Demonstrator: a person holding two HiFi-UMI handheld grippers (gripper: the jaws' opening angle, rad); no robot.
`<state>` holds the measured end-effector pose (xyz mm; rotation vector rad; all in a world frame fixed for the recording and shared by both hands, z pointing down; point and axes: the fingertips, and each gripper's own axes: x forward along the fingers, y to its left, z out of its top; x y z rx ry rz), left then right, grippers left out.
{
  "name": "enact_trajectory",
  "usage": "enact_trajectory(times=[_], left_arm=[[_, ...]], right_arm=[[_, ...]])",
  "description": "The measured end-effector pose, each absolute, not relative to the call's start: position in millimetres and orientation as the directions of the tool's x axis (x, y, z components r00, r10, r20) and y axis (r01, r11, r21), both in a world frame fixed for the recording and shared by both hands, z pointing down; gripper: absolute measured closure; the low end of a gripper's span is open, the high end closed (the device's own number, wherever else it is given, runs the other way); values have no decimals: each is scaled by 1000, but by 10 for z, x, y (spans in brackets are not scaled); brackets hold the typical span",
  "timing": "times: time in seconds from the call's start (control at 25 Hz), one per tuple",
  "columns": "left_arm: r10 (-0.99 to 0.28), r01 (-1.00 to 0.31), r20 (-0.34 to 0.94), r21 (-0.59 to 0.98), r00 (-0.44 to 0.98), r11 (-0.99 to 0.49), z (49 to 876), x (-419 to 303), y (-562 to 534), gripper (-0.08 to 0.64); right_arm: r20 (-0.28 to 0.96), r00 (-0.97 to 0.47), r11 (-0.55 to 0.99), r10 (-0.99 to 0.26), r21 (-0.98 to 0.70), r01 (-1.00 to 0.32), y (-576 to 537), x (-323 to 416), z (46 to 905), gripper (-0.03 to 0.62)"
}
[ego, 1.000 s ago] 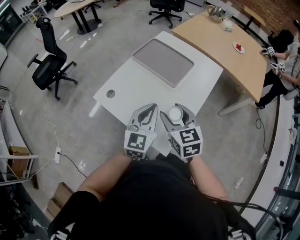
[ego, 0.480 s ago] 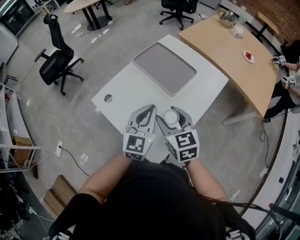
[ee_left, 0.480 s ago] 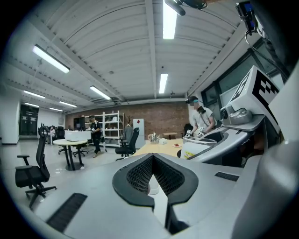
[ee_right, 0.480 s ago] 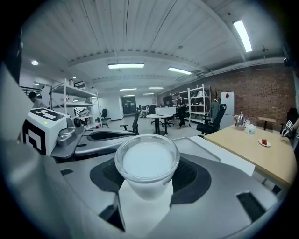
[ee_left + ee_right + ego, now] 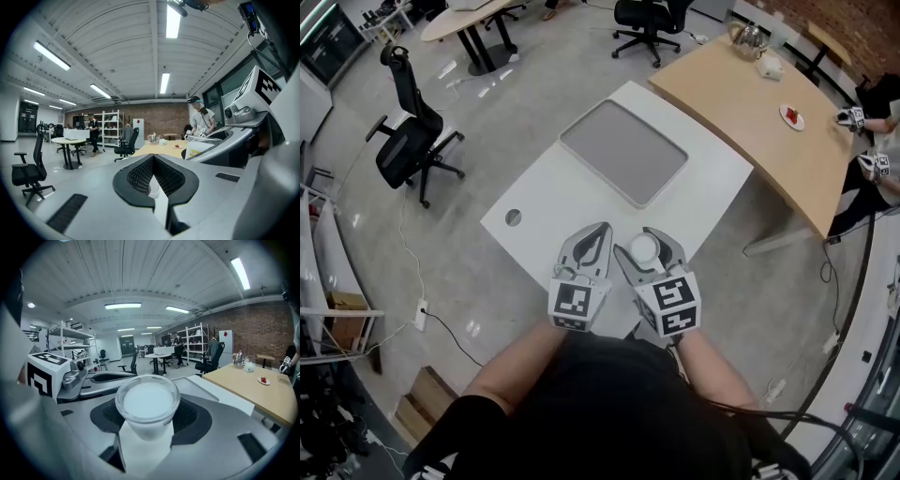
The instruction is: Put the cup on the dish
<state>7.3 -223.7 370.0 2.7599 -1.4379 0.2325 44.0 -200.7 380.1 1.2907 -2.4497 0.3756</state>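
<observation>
Translucent, with a clear rim and a white inside, the cup (image 5: 147, 404) is clamped upright between the jaws of the right gripper (image 5: 645, 247). Its mouth is kept level, presumably so that it can be carried and set down without tipping. The left gripper (image 5: 153, 160) is held just beside it with its jaws pressed together on nothing, evidently unneeded for this carry. Both are kept over the near edge of the white table (image 5: 546, 202). The grey rectangular tray (image 5: 623, 155), taken to be the dish, lies bare farther across, well apart from the cup. Against half a second earlier, little is changed: the cup is gripped as before, and no advance toward the tray is noticeable.
</observation>
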Motion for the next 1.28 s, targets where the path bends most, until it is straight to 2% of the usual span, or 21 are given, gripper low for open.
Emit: enact_trajectory(times=[0.32, 1.28], left_arm=[[-787, -796, 156, -8, 597, -605, 3721, 86, -2380, 555], [-772, -784, 203, -33, 603, -620, 4078, 110, -3345, 555]], right_arm=[[440, -490, 518, -753, -63, -853, -2133, 469, 3823, 353], [470, -464, 502, -751, -51, -863, -3129, 508, 4138, 353]])
